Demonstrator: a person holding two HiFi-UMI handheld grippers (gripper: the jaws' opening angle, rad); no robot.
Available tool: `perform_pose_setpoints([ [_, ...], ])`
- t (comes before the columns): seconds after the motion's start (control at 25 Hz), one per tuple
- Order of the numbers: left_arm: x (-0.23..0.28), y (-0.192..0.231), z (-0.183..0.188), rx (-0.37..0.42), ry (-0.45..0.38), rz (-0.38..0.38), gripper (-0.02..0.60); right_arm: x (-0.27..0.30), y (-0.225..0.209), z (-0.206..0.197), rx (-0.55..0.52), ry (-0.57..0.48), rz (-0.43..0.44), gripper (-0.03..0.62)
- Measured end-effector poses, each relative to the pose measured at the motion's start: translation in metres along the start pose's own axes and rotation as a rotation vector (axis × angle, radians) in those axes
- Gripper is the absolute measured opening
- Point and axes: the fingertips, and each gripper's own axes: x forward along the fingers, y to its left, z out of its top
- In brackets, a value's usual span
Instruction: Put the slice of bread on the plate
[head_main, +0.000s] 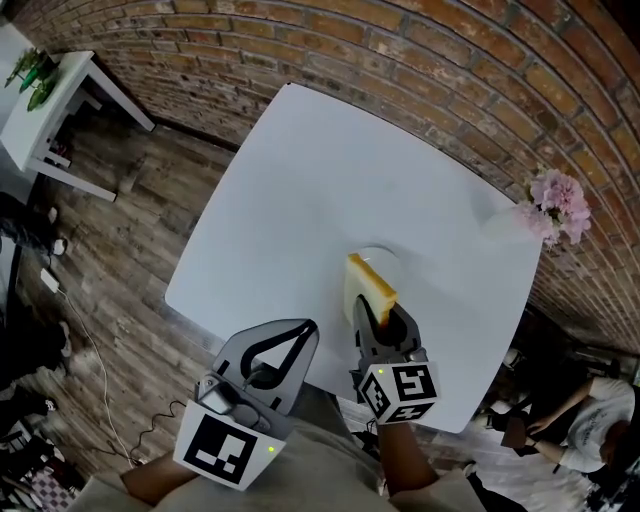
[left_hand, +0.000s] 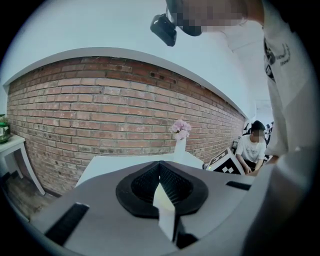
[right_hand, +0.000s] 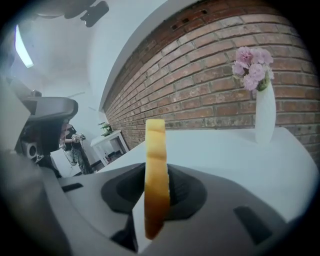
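Currently the right claw is clamped on the slice of bread. It grips the lower part of the slice from both sides, so the slice stands on edge between the jaws with its yellow crust facing the right gripper view. Seen from the head view, the slice hangs over the near side of the white plate, which sits around the middle of the white counter. Whether the bread's lower edge touches the plate cannot be told.

The left claw is held over the counter's near edge, to the left of the right one and apart from it. Its jaws are closed, tips meeting, with nothing between them.

A white vase of pink flowers stands at the counter's far right corner against the brick wall. A small white side table stands on the wooden floor at the upper left.
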Motion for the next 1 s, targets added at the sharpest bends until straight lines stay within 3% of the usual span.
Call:
perform_pose_setpoints([
  [0.4, 0.003, 0.007, -0.003, -0.014, 0.012, 0.015, 0.009, 0.018, -0.012, -0.012, 0.100, 0.051, 0.021, 0.095],
  [1.0, 0.004, 0.015, -0.005, -0.024, 0.019, 0.027, 0.009, 0.035, -0.029, -0.020, 0.346, 0.074, 0.103, 0.098],
])
